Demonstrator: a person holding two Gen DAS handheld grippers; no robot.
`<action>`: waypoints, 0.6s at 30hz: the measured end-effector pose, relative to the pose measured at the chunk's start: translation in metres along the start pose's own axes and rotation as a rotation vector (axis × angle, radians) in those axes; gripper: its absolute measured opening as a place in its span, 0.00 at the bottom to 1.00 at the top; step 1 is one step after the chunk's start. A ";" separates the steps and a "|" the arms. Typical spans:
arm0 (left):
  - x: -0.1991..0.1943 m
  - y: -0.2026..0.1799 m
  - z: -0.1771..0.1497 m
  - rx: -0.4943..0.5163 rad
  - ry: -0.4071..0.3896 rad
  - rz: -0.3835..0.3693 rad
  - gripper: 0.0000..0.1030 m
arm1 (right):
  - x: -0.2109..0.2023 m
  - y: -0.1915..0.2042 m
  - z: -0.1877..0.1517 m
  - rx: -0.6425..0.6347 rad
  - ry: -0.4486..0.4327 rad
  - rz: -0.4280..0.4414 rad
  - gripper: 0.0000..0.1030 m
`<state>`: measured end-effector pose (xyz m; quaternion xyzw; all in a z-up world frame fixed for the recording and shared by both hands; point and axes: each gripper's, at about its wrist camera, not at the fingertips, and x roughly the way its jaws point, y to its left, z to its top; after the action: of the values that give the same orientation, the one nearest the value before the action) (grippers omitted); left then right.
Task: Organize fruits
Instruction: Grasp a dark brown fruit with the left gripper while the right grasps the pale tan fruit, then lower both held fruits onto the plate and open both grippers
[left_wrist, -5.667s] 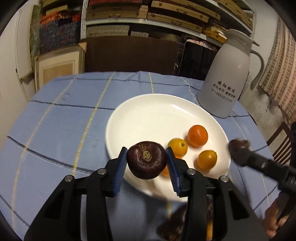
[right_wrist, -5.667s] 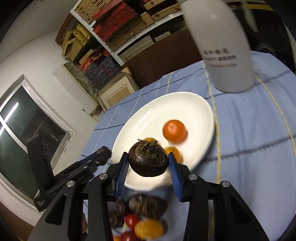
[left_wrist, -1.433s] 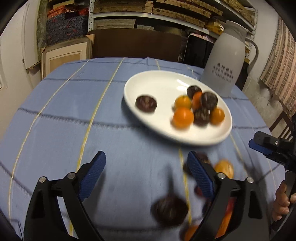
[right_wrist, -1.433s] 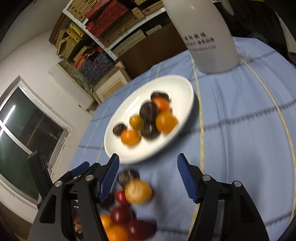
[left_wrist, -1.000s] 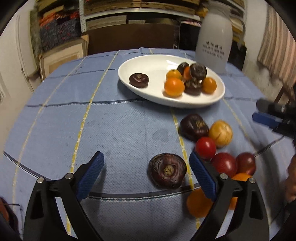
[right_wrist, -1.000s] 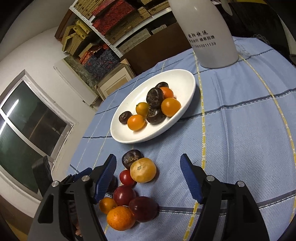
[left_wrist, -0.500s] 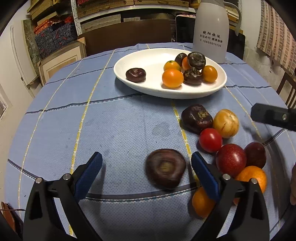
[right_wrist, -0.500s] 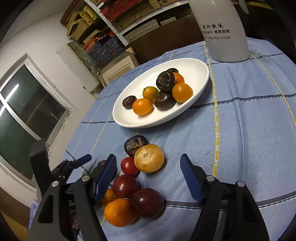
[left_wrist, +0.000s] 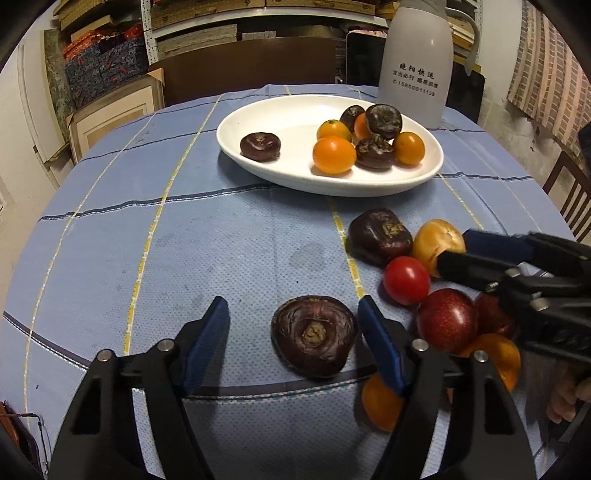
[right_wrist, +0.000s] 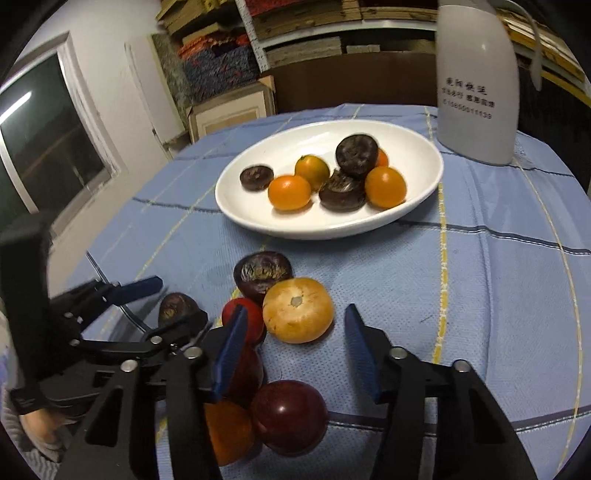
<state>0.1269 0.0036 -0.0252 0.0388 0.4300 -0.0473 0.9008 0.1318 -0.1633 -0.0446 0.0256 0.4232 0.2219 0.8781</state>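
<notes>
My left gripper is open, its jaws on either side of a dark brown fruit lying on the blue tablecloth, not touching it. My right gripper is open, just behind a pale orange fruit, which also shows in the left wrist view. A pile of loose fruit lies around it: another dark fruit, a red tomato, a dark red plum and oranges. A white plate farther back holds several orange and dark fruits.
A white thermos jug stands behind the plate at the back right. Shelves with boxes and a cardboard box lie beyond the table's far edge. A wooden chair stands at the right.
Both grippers let go of their dark fruits onto the plate, drew back and came down low over the loose pile. The left now straddles a dark fruit, the right nears the pale orange one.
</notes>
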 end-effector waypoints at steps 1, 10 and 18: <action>0.000 0.000 0.000 -0.002 0.000 -0.014 0.54 | 0.002 0.000 -0.001 -0.001 0.000 -0.002 0.45; -0.002 -0.002 -0.002 -0.021 -0.007 -0.058 0.43 | -0.001 -0.004 -0.003 -0.001 -0.013 0.006 0.39; -0.015 0.021 0.001 -0.109 -0.063 -0.072 0.42 | -0.014 -0.017 -0.002 0.050 -0.046 0.014 0.39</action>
<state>0.1202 0.0249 -0.0122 -0.0275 0.4044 -0.0572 0.9124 0.1291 -0.1844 -0.0391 0.0557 0.4080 0.2170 0.8851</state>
